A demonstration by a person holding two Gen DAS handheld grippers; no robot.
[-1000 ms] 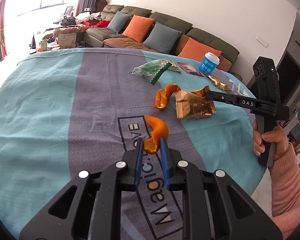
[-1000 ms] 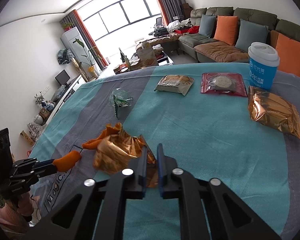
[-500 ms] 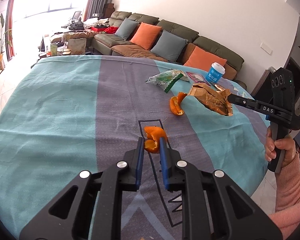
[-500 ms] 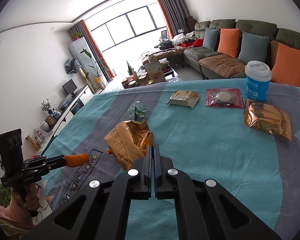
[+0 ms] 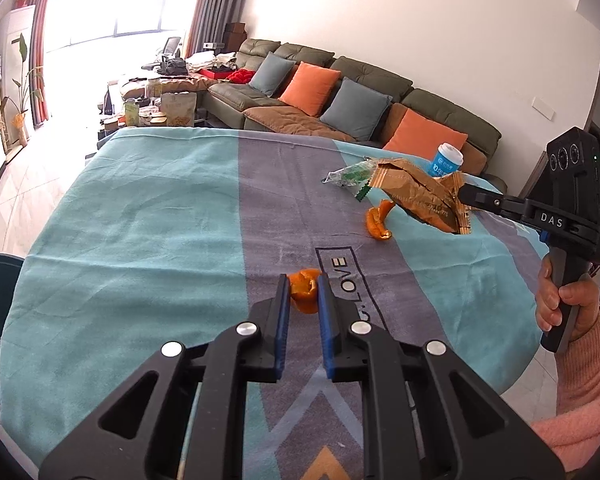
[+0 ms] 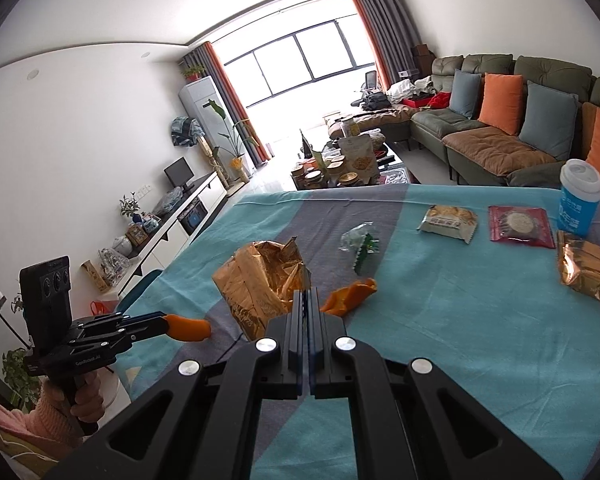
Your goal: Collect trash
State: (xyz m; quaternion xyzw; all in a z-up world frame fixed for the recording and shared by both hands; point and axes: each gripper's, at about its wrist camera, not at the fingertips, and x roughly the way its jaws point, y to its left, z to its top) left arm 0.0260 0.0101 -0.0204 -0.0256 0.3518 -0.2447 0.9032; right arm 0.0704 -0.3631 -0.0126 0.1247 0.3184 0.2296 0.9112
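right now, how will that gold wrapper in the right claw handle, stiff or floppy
Probably floppy and light: the gold wrapper is crumpled and torn open, yet hangs clear of the table from one pinched edge in the right claw. Its shiny foil looks slippery, so a thin-edge grip might slide. It may flutter if swung fast.

Right gripper (image 5: 466,196) arm: "DAS" in white letters.
Left gripper (image 6: 162,322) body: a small white line of print, too small to read surely.
Bench cloth (image 5: 140,208): "LOVE" inside a dark outlined box, just beyond the left gripper's fingertips.
Blue cup (image 5: 446,160): white print starting "10", the rest unreadable.
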